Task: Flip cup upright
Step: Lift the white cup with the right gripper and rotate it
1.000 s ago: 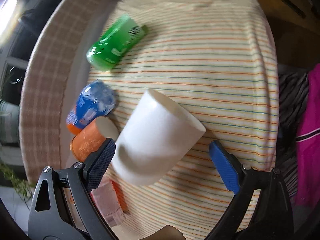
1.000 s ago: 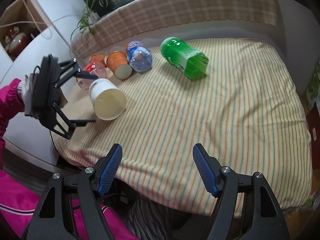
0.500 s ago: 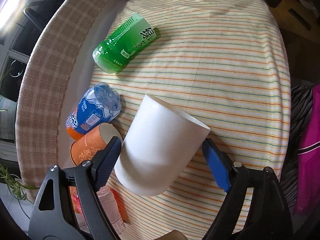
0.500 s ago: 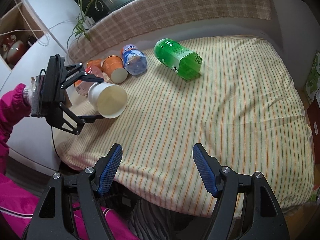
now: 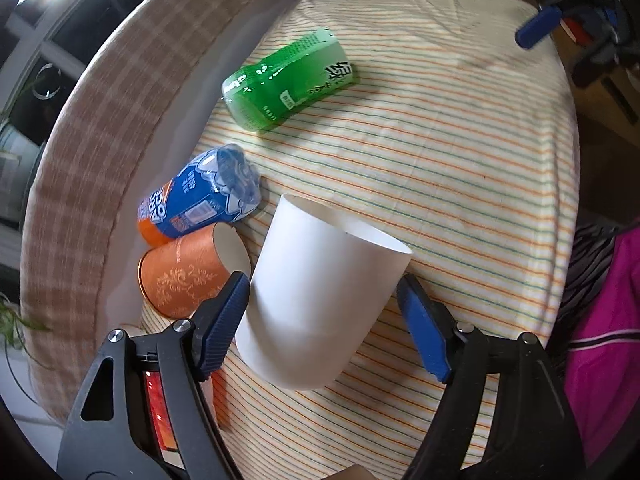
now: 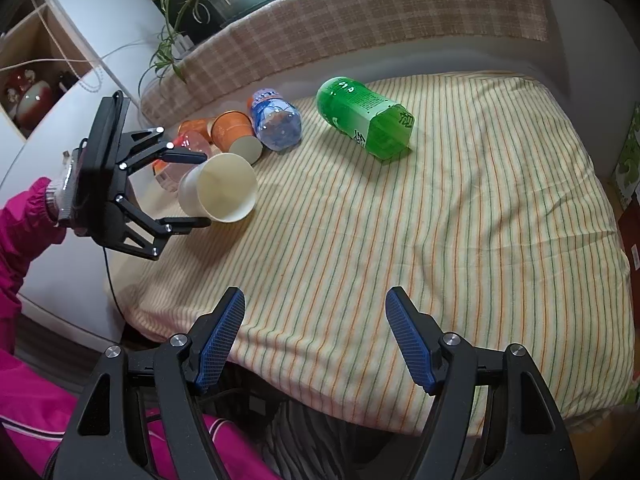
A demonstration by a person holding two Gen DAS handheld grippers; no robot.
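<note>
While the white cup lies on its side on the striped cloth, an orange cup touches it — with a blue bottle just beyond and a green bottle farther off, all on their sides. Left gripper straddles the white cup, fingers spread, neither pad visibly pressing. Right gripper hovers at the cloth's near edge — spread, holding nothing.
</note>
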